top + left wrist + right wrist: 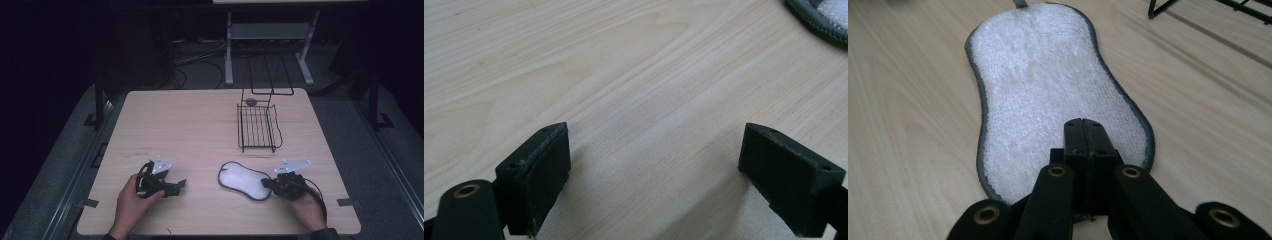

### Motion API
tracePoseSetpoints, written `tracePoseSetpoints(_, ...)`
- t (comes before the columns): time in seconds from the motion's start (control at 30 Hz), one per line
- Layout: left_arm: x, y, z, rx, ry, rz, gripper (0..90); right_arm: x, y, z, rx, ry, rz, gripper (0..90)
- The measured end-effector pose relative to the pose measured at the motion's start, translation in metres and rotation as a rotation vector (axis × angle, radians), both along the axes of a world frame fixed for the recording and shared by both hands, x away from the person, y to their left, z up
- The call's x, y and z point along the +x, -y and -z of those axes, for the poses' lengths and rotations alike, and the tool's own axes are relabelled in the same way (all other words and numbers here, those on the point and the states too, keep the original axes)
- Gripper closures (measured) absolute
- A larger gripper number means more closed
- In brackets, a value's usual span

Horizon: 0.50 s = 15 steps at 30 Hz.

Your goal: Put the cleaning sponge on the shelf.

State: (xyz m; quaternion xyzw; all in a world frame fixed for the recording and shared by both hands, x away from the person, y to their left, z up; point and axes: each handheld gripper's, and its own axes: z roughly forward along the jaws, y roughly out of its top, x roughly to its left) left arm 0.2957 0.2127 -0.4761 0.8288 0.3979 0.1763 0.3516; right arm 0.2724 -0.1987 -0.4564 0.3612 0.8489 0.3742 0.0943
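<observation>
A white terry pad [242, 179] with a dark grey rim lies flat on the wooden table [200, 125], near the front right. My right gripper [265, 183] rests at the pad's right end, held by a hand. In the right gripper view its jaws [1083, 125] are pressed together over the near end of the pad [1048, 75], with no cloth visible between them. My left gripper [181, 185] sits low over bare wood to the left of the pad, held by the other hand. Its jaws [654, 145] stand wide apart with nothing between them; the pad's rim [819, 12] shows at the top right.
A black wire rack [258, 127] stands on the right half of the table behind the pad, its raised back toward the far edge. A small dark round object [251, 102] lies at its far end. A corner of the rack [1198, 7] appears beyond the pad.
</observation>
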Motion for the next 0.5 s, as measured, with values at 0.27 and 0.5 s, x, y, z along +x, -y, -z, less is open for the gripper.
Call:
tracePoseSetpoints(0.27, 0.000, 0.000, 0.000, -0.001, 0.000, 0.000, 12.4, -0.013, 0.000, 0.000, 0.014, -0.020, 0.003, 89.7)
tracePoseSetpoints(0.5, 0.000, 0.000, 0.000, -0.001, 0.000, -0.001, 12.4, -0.025, -0.002, -0.001, 0.016, -0.025, -0.013, 88.8)
